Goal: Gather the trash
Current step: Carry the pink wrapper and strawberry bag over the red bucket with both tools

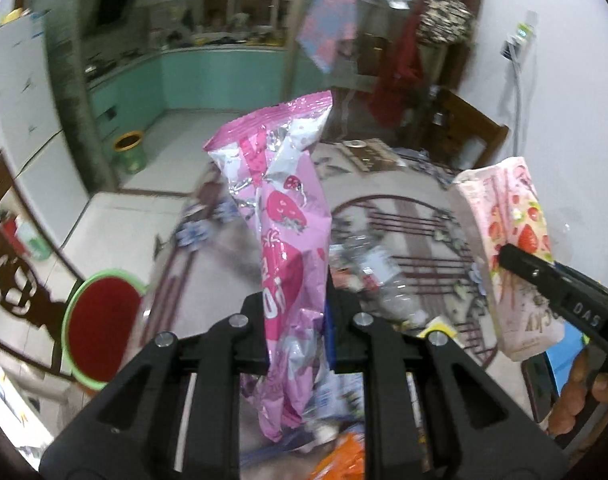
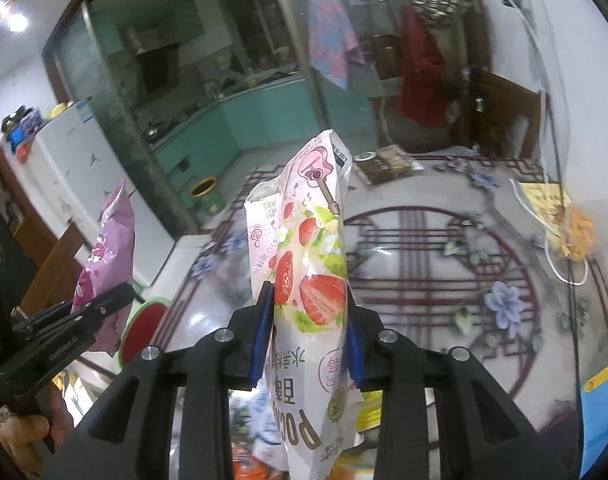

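My left gripper (image 1: pixel 293 312) is shut on a crumpled pink strawberry snack bag (image 1: pixel 279 208) and holds it upright above the table. My right gripper (image 2: pixel 308 328) is shut on a pale strawberry Pocky packet (image 2: pixel 308 264), also held upright above the table. The Pocky packet (image 1: pixel 508 248) and the right gripper also show at the right of the left wrist view. The pink bag (image 2: pixel 107 248) and the left gripper show at the left of the right wrist view. A green-rimmed bin with a red inside (image 1: pixel 99 328) stands on the floor left of the table.
The round table (image 2: pixel 444 264) has a floral glass top. On it lie a crushed clear plastic bottle (image 1: pixel 384 280), an orange wrapper (image 1: pixel 340 460), a bag of yellow snacks (image 2: pixel 572 232) and a box (image 2: pixel 388 164). A chair (image 1: pixel 464 128) stands behind it, and a fridge (image 1: pixel 19 92) is at far left.
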Available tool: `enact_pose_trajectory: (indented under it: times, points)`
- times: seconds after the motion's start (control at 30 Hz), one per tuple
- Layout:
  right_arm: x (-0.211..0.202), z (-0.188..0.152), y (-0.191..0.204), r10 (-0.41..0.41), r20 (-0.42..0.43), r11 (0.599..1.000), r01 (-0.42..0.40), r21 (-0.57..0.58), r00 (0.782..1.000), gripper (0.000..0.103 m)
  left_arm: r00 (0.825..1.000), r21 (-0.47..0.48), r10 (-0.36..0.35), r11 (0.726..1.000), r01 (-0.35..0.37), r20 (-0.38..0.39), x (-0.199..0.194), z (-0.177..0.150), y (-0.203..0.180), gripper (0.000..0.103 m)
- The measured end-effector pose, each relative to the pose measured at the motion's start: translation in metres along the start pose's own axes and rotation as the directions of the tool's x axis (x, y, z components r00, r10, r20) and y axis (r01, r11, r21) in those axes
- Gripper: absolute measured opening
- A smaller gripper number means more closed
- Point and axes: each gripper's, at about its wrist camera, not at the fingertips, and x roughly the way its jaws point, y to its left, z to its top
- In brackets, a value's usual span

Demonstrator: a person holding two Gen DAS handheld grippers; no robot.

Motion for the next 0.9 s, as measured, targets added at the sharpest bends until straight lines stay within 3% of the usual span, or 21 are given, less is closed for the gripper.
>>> enact_pose_trajectory:
  times: [0.37, 0.9]
  points:
    - [0.028, -0.007, 0.096, 0.080, -0.033, 0.992, -0.083, -0.096, 0.996, 0.031, 0.995, -0.116, 0.102, 0.988, -0.100, 0.012, -0.028, -0.011, 0.103, 0.017]
    - [0.079, -0.023, 0.221, 0.142, -0.110, 0.976, -0.158, -0.152, 0.984, 0.031, 0.987, -0.195, 0.159, 0.968, -0.159, -0.014, -0.034, -0.020, 0.232, 0.017]
